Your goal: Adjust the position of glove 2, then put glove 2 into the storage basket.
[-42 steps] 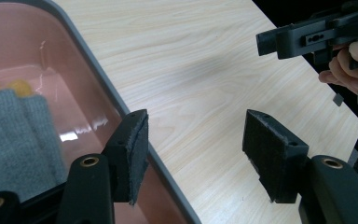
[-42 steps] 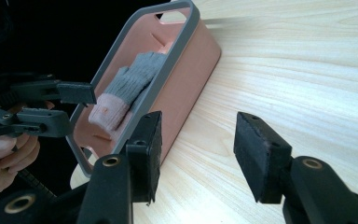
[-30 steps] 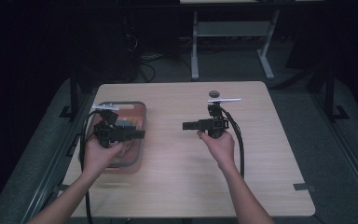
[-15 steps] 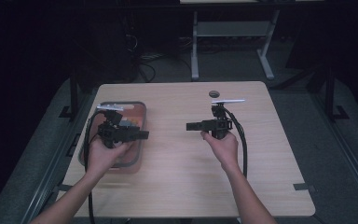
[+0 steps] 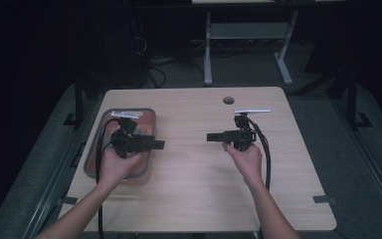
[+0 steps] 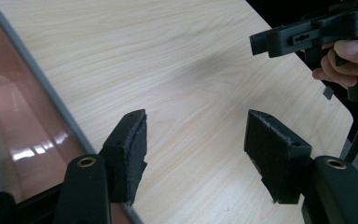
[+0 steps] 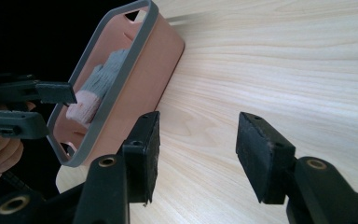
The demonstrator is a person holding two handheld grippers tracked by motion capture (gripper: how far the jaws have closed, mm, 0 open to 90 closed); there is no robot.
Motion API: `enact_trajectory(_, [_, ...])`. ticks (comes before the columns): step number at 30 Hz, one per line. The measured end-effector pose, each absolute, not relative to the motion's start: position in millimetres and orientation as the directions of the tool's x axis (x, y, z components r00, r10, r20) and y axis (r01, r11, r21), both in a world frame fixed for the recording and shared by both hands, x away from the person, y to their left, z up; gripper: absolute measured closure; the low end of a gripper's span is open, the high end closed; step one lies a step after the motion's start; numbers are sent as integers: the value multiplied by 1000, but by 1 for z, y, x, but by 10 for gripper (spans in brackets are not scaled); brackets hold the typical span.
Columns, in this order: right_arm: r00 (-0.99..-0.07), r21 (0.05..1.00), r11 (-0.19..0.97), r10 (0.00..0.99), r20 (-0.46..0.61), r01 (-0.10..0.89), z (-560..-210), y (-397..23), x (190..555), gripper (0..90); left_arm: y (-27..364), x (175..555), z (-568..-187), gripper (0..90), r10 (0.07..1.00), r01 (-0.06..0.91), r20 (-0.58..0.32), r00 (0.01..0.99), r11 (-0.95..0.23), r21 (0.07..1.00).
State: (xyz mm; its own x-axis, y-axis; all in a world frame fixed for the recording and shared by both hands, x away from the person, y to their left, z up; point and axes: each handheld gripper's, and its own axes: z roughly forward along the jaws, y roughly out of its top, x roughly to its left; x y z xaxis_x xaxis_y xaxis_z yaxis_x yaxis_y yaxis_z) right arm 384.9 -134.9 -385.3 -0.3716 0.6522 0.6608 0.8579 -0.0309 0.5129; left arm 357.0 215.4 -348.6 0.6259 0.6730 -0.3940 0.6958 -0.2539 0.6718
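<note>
A salmon-pink tray with a grey rim (image 5: 95,133) sits at the table's left side. In the right gripper view the tray (image 7: 142,79) holds a grey and a pink soft item (image 7: 103,74). My left gripper (image 5: 160,144) hovers over the tray's right edge and points right across the table. Its jaws (image 6: 196,144) are open over bare wood, with the tray rim (image 6: 44,91) beside them. My right gripper (image 5: 210,136) is held over the table's middle right and points left toward the tray. It (image 7: 196,147) is open with nothing between its pads.
The light wooden table (image 5: 194,199) has a round cable hole (image 5: 228,100) near its far edge. Bare wood lies between the two grippers and along the front. A metal stand (image 5: 248,35) stands on the dark floor beyond the table.
My right hand has drifted slightly to the right. The left hand has stayed about where it was over the tray. Both grippers remain open.
</note>
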Motion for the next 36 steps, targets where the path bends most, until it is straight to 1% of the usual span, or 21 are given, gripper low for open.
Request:
enact_trajectory(15, [-345,507,-60,664,664,860,-390,-160,376,484,187,354,-352,382,640,683,-395,659,-288,671])
enact_trajectory(28, [-301,483,-95,673,676,871,-404,-187,367,467,162,348,-361,368,612,676,-400,682,-318,665])
enact_trajectory(36, [-291,489,-112,682,671,865,-409,-205,362,458,150,341,-368,349,588,668,-411,696,-320,672])
